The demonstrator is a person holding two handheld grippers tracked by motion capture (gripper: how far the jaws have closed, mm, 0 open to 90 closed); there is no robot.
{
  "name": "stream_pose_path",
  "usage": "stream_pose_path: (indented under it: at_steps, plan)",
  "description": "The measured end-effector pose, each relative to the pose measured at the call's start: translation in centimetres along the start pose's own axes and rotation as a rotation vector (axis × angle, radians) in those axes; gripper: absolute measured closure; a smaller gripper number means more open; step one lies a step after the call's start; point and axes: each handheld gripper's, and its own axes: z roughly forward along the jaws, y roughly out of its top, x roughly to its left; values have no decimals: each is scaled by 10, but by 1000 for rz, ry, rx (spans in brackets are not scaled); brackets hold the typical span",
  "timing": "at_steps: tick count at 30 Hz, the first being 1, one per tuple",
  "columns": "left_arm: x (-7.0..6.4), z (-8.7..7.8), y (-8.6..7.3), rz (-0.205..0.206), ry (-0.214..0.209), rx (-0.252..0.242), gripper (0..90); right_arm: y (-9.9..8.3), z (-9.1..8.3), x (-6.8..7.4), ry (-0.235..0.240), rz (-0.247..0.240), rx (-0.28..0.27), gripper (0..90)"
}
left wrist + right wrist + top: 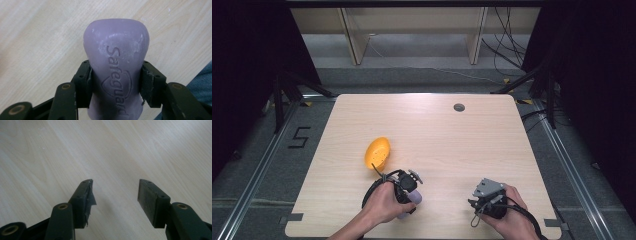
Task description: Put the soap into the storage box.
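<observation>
L hand-held gripper (pixel 116 85) clamps purple soap bar (pixel 116 57), "Safeguard" embossed, scuffed.

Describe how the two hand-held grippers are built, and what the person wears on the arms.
Both grippers have two black jaws with flat rectangular pads on hinged links fixed by brass-coloured pins. The left gripper trails a looping black cable. The right gripper carries a grey three-cornered plate on top and a black cable too; one of its pads has torn, peeling black lining. The forearms are bare, with no sleeves in view.
</observation>
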Motion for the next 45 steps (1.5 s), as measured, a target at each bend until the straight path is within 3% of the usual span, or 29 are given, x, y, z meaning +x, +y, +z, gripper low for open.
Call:
stream_pose_path:
  at_steps: [5,6,7,17,25,45]
  plan:
    - [2,-4,-2,14,3,-11,490,0,0,-1,-3,-13,-8,464]
    - [2,-4,-3,8,1,-20,490,0,-1,2,-5,20,-1,463]
    - [2,-5,-3,5,4,-24,490,0,-1,2,-4,22,-1,463]
    - [11,-17,-5,10,22,-51,490,0,-1,0,-2,9,-2,464]
    - [21,-28,-7,-19,43,-93,490,0,-1,0,-7,13,-7,463]
    - [38,-42,-9,-42,63,-121,490,1,-1,0,0,11,-9,461]
